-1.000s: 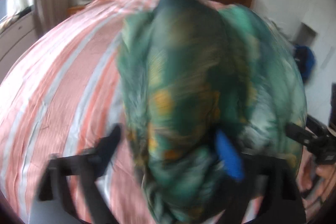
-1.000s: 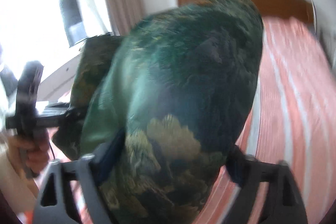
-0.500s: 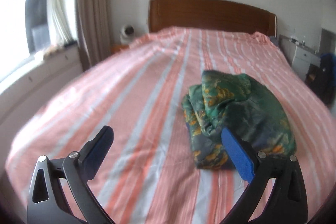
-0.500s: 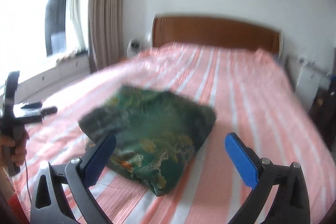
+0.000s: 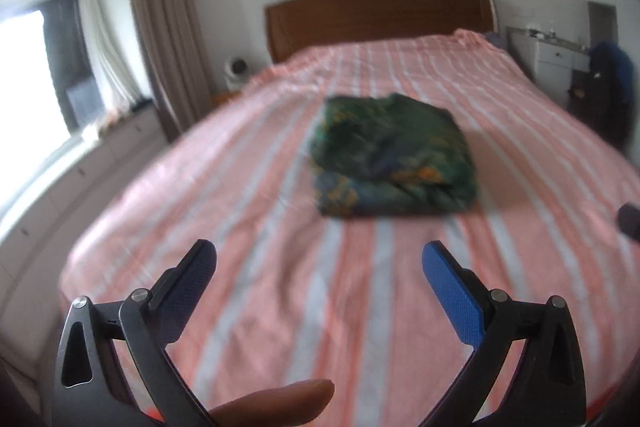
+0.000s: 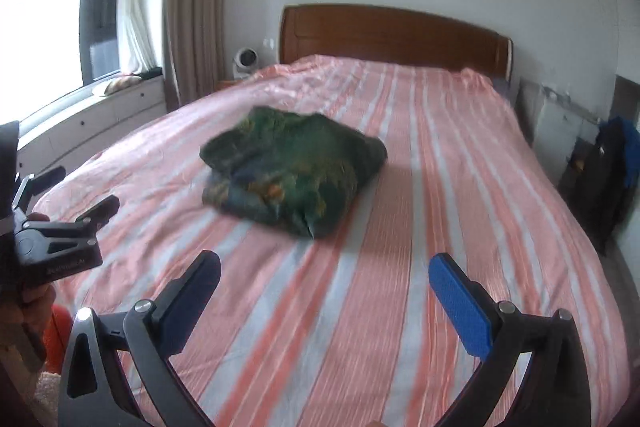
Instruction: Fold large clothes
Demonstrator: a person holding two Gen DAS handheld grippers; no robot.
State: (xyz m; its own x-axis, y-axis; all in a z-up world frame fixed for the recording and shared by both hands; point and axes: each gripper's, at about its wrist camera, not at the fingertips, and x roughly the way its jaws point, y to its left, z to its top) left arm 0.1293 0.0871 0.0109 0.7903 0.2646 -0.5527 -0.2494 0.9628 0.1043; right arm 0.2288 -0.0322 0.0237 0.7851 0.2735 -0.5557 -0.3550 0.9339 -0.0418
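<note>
Fingers of the left gripper (image 5: 319, 263), seen in the left wrist view, stand spread wide with nothing between their blue pads (image 5: 450, 297), hovering above the near end of the bed (image 5: 248, 211). Well ahead of them, on the striped pink, orange and grey bedspread (image 5: 360, 307), lies the green patterned garment (image 5: 390, 157), folded into a compact, roughly square bundle with its layered edges facing the camera (the picture is blurred, so the print cannot be read). A fingertip of the person's hand (image 5: 276, 405) shows at the bottom edge, under the gripper's frame. Beyond the bundle stands a wooden headboard (image 5: 380, 17).

Right wrist view: the right gripper (image 6: 325, 267) is likewise spread and empty, apart from the garment (image 6: 294, 171), which rests near the middle of the bed (image 6: 460, 227), nearer the window side. At the left edge the left gripper (image 6: 90, 197) appears, held off the bedspread (image 6: 380, 307) in a hand.

With both grippers empty and clear of the cloth, the bundle appears set down as finished; the fold looks essentially complete, though its loose front layers could slump if disturbed.
</note>
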